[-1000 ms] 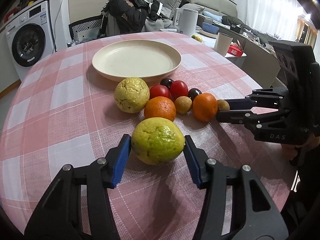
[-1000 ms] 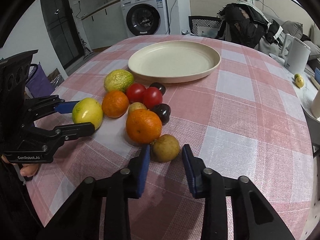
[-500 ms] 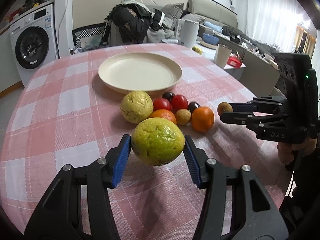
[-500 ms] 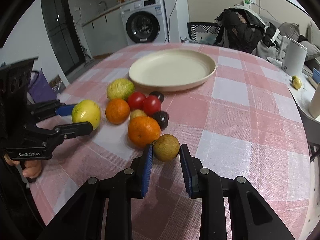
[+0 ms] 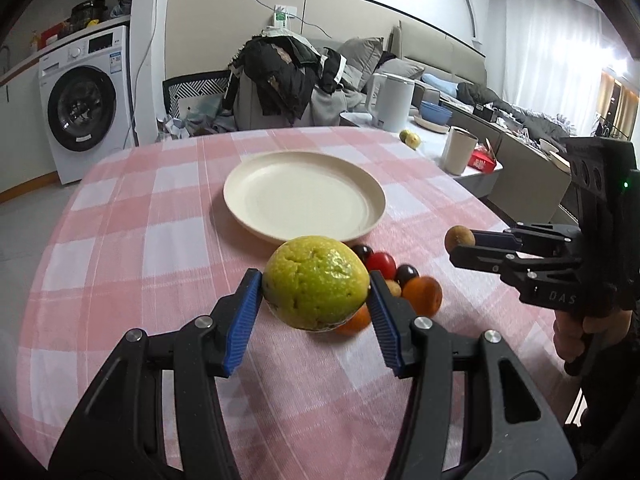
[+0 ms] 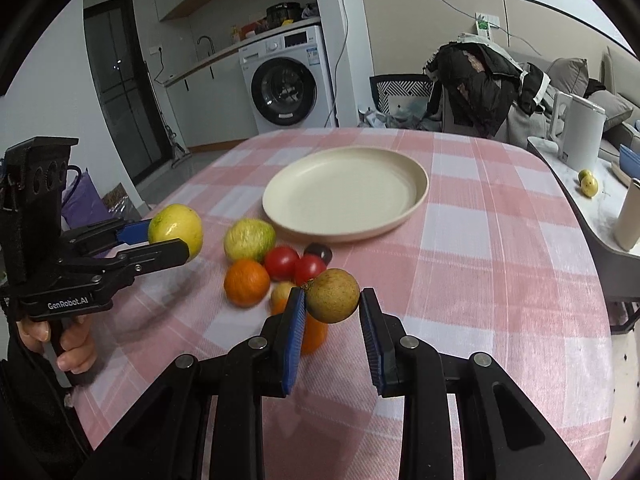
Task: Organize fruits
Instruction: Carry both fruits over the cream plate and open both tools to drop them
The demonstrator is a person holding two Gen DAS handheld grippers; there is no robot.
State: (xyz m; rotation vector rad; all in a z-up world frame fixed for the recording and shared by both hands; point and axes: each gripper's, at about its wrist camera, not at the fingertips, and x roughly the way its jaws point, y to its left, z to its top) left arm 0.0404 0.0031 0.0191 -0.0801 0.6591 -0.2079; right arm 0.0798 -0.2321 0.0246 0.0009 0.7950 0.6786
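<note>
- Left gripper: jaws closed on a green-yellow guava, blue pads pressed to both its sides, fruit lifted clear of the table.
- Same guava seen from the right wrist, clamped at the left gripper's tip and off the cloth, left of the fruit pile.
- Right gripper: jaws narrowed on a small brown fruit, held near the pad tips and raised above the table; left pad touching it, contact on the right pad not clear.
- From the left wrist, same brown fruit at the right gripper's tip, out to the right of the pile.
- Plate: cream, bare inside, on the pink check cloth beyond the pile.
- Left on the table, just this side of the plate: second guava, two tomatoes, a dark plum, orange, a small tan fruit, and another orange partly hidden behind the right gripper's pad.
- Second guava nearest the plate rim, close but apart from it.
- Blur over the pile in the right wrist view.
</note>
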